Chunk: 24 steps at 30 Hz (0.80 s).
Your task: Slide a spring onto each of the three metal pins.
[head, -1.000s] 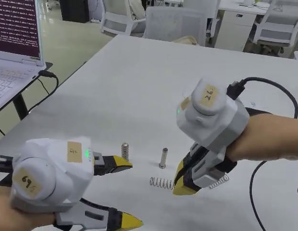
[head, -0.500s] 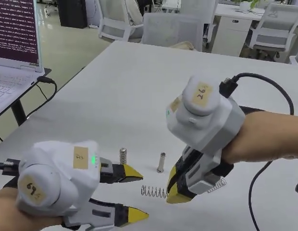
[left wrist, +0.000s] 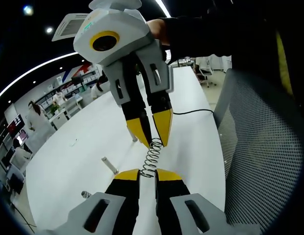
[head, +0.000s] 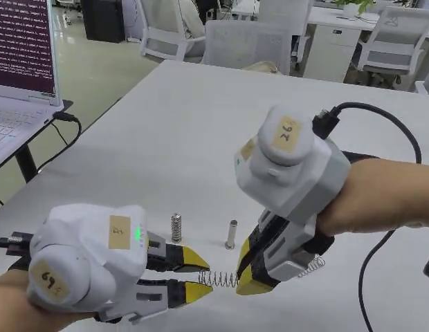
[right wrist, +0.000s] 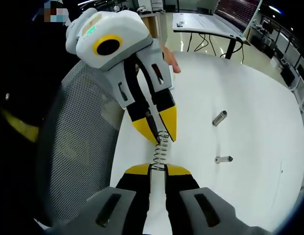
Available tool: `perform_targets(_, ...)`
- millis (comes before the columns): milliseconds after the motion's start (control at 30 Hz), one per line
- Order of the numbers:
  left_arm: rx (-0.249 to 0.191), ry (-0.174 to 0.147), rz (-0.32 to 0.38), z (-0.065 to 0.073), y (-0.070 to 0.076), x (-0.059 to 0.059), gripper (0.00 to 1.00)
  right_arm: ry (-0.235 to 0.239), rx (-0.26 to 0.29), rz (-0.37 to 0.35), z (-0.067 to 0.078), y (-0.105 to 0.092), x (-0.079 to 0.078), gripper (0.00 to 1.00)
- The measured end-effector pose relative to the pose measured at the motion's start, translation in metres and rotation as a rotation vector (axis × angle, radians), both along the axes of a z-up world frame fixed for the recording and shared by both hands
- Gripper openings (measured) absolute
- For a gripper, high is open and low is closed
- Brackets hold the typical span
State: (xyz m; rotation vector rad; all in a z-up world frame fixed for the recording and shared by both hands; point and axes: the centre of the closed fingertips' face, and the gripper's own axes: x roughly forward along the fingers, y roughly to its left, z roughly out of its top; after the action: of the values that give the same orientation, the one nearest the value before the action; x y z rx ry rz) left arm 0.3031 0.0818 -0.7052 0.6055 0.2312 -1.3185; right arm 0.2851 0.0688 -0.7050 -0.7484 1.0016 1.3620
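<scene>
Two hand-held grippers meet tip to tip over the near edge of a white table (head: 166, 138), with a spring (head: 218, 279) stretched between them. The left gripper (head: 207, 275) comes in low from the near left corner, level with the tabletop, its yellow-tipped jaws drawn almost together and pinching the spring's left end. The right gripper (head: 242, 277) slants down from the person's forearm on the right, its jaws likewise nearly closed on the spring's other end.

In the left gripper view, that gripper's own jaws (left wrist: 148, 175) rise from the bottom with a narrow slit between them. The spring (left wrist: 152, 156) runs up out of the slit to the yellow tips of the right gripper (left wrist: 153, 131). The right gripper view mirrors this: its own jaws (right wrist: 159, 170) are pressed close on the coil (right wrist: 163, 147), which leads up to the left gripper (right wrist: 158, 128).

Just beyond the held spring, two metal pins stand upright on the table. The left pin (head: 176, 227) wears a spring over its shaft, and the bare pin (head: 232, 234) stands beside it. A second spring (head: 313, 265) lies near the table's near edge, partly hidden behind the right gripper. A black cable (head: 380, 117) loops back from that gripper.
</scene>
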Motion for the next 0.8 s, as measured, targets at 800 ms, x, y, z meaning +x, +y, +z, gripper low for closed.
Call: perform_targets(800, -0.022, 0.072, 0.038, -0.002, 0.002, 0.002, 0.03, -0.085, 0.102, 0.011, 0.034, 0.025, 0.007, 0.08)
